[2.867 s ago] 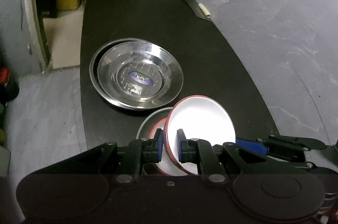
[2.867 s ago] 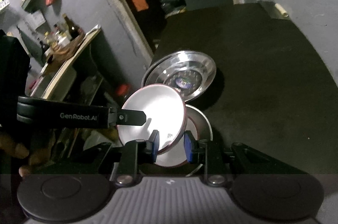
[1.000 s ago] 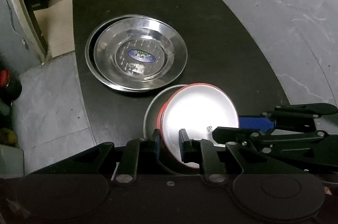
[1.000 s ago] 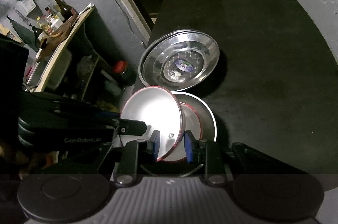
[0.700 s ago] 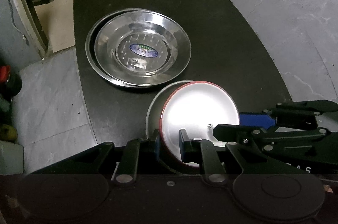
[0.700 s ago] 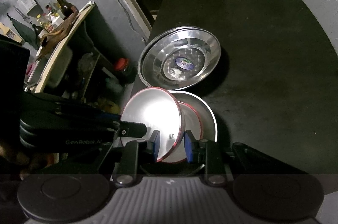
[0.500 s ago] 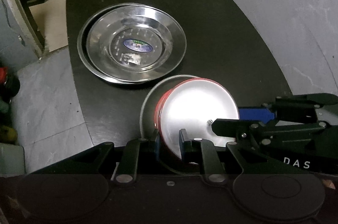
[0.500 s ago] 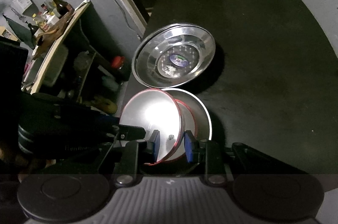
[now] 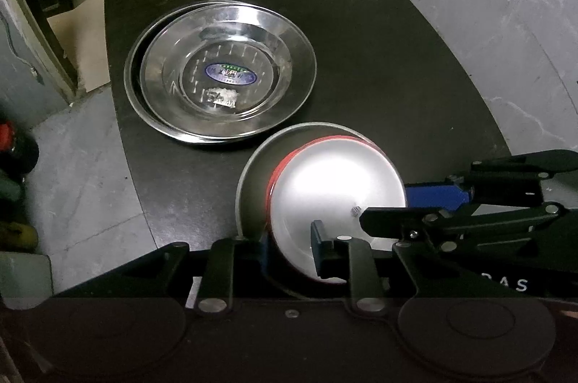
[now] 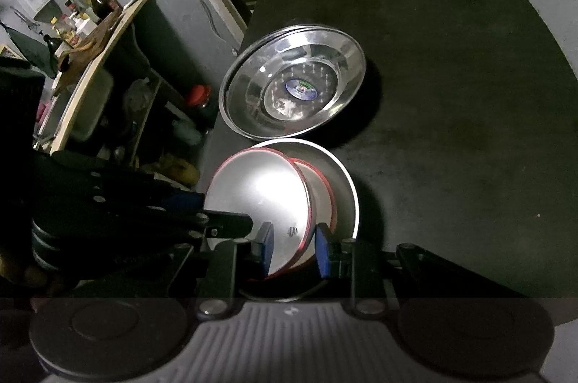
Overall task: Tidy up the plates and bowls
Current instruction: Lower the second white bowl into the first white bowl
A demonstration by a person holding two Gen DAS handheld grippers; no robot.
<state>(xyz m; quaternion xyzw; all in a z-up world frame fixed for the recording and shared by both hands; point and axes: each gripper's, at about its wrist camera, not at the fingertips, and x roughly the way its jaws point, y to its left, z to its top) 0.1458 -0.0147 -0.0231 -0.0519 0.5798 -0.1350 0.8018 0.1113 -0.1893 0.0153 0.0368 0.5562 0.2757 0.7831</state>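
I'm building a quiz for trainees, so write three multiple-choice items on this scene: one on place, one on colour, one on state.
1. The stacked steel plates lie:
A) on the black table
B) on the floor
C) on a shelf

2. The rim of the bowl is:
A) blue
B) red
C) green

3. That bowl is:
A) flat on the table
B) upside down
C) tilted on edge

Key:
1 A, the dark tabletop shows all around them.
2 B, a red band edges it.
3 C, its rim slants steeply above the dish beneath.
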